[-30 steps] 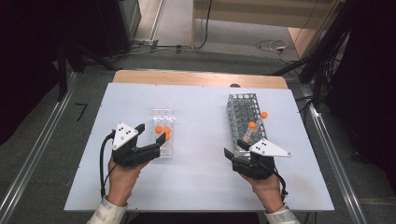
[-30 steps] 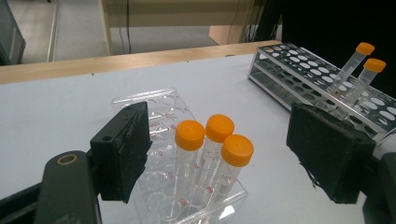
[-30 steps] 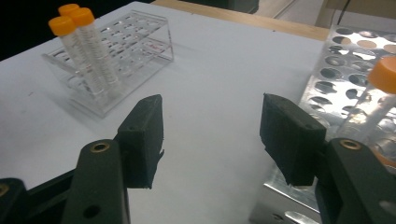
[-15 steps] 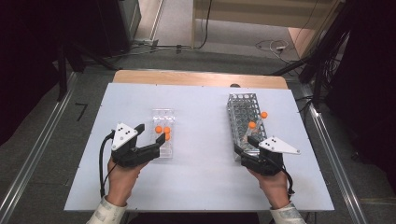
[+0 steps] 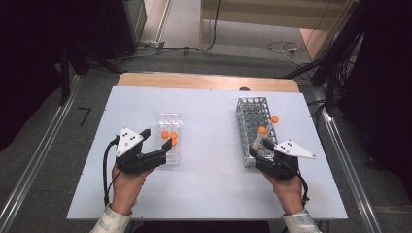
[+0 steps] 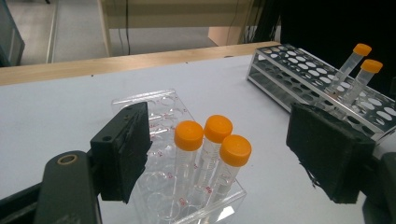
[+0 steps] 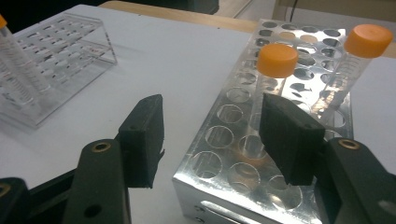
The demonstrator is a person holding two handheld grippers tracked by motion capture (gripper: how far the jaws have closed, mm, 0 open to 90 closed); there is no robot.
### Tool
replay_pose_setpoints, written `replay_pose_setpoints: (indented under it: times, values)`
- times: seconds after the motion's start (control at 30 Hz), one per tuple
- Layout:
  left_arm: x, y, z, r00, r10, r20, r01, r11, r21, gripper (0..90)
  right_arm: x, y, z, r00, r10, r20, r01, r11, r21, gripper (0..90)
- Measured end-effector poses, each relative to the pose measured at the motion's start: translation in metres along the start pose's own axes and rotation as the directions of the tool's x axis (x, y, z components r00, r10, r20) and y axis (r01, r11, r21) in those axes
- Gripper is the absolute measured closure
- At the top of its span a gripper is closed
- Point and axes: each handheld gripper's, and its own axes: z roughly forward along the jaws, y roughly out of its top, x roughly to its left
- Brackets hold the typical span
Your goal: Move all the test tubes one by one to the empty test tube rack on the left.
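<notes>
A clear plastic rack stands left of centre and holds three orange-capped tubes at its near end. My left gripper is open at that end. In the left gripper view its jaws stand on either side of the three tubes with wide gaps. A metal rack on the right holds two orange-capped tubes, both leaning. My right gripper is open at the rack's near end. In the right gripper view its jaws straddle the rack's near corner, just short of the closer tube.
The white tabletop stretches between the two racks and along the front. A wooden strip runs along the far edge. Metal rails flank the table, and cables lie on the floor beyond.
My right gripper has shifted a little to the right along the metal rack's near end. The left gripper and the tubes have stayed put.
</notes>
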Motion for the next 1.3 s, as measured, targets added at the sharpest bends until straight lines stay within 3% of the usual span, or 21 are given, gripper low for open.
replay_pose_setpoints:
  times: [0.13, 0.53, 1.3]
  values:
    - [0.000, 0.000, 0.000, 1.0000, 0.000, -0.001, 0.000, 1.0000, -0.002, 21.5, -0.003, 0.000, 0.005, 0.9991, -0.008, 0.040, 0.008, 1.000, -0.003, 39.3]
    - [-0.001, 0.000, 0.000, 1.0000, -0.001, 0.005, 0.001, 1.0000, -0.001, 21.6, -0.018, 0.000, 0.020, 0.9933, 0.036, 0.109, -0.036, 0.999, -0.002, 47.9]
    - [-0.002, 0.000, 0.000, 1.0000, 0.002, 0.010, -0.002, 1.0000, 0.003, 21.6, -0.021, 0.001, 0.041, 0.9898, 0.009, 0.142, -0.014, 0.999, 0.034, 69.4]
